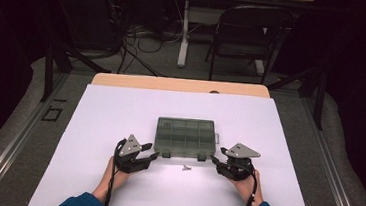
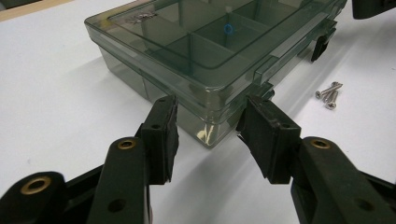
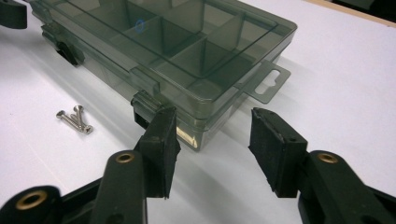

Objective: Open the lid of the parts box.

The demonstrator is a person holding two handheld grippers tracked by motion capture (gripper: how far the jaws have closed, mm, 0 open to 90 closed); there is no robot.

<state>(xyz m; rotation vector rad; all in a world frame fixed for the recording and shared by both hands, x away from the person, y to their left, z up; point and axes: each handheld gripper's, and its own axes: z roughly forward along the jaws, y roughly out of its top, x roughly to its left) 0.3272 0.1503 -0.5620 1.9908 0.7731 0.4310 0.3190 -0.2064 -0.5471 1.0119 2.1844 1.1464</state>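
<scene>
A smoky, see-through plastic organizer box (image 1: 186,137) lies flat on the white table (image 1: 118,127), its lid shut, with divided compartments visible through the top. Raised lettering sits on the lid near its far corner in the left gripper view, too blurred to read. A small blue ring (image 2: 228,29) rests in one of the inner compartments. Two dark latches (image 1: 166,154) hang on the near long side of the box, and a hang tab (image 3: 270,82) with a slot sticks out from one short end. No label or brand can be made out anywhere on the box.

The left claw (image 1: 152,156) sits at the box's near left corner. In the left gripper view its two pads (image 2: 161,135) stand to either side of that corner, partly spread; whether either pad presses the plastic I cannot tell, and the corner reads as lying between them rather than being clamped. The right claw (image 1: 214,160) is at the near right corner, its pads (image 3: 161,144) likewise parted, one just beside the right-hand latch and the other out beyond the end wall, apart from the box. Both claws look released, gripping nothing.

A few small silver screws (image 1: 186,168) lie loose on the table just in front of the box, between the two claws. Each hand wears a blue sleeve (image 1: 77,205).
</scene>
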